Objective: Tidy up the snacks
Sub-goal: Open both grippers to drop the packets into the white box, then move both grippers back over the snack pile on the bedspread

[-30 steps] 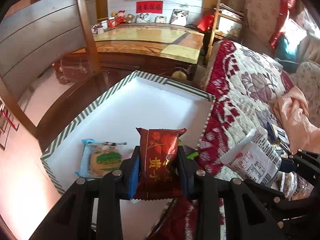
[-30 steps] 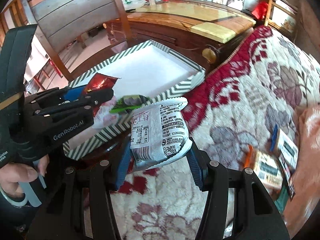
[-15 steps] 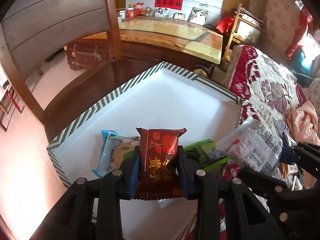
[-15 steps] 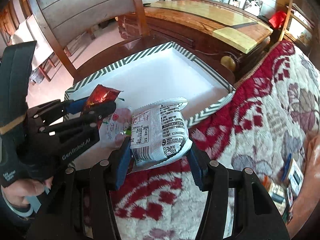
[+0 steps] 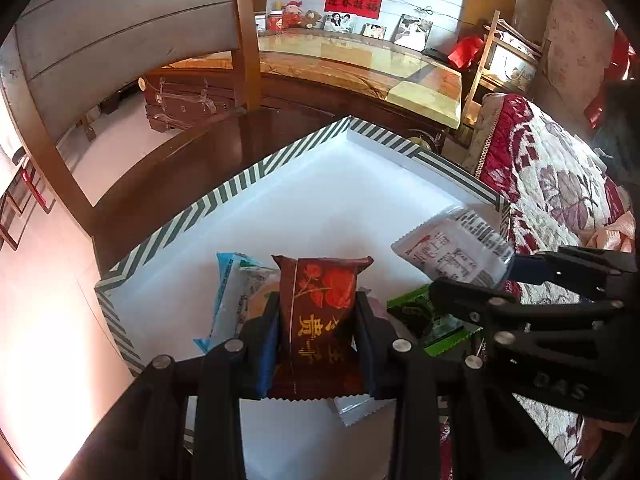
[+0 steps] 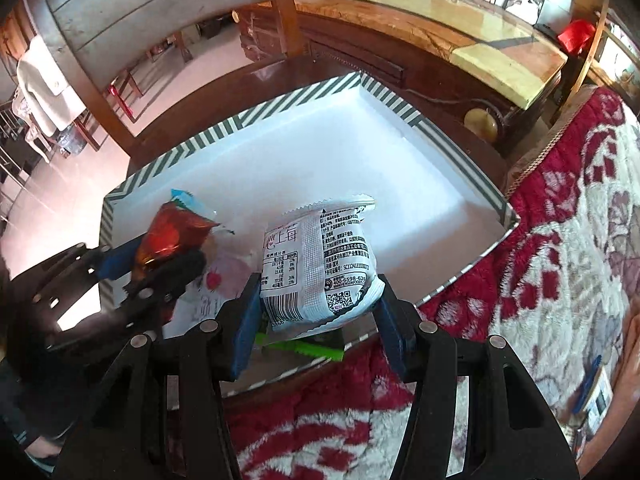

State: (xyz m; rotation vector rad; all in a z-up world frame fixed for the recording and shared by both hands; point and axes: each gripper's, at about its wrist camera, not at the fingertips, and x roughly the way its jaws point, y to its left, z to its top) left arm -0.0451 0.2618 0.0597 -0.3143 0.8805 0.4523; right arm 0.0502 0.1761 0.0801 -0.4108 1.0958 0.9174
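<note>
A: Left gripper (image 5: pixel 318 332) fingers clamped on the dark red foil snack packet with gold lettering (image 5: pixel 320 312), upright, long axis along the fingers, hanging over the near left part of the striped-rimmed white tray (image 5: pixel 240 188).

B: Right gripper (image 6: pixel 318 304) fingers gripping the white printed snack pouch (image 6: pixel 320 264) over the tray's near edge. Tray floor directly below both hidden; green wrapper (image 5: pixel 420 316) half covered.

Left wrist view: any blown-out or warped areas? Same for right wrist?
Left wrist: floor at lower left washes out to pink-white, white box interior nearly featureless, chair bowed by fisheye. Right wrist: quilt edges smear, white packet print sharp.
</note>
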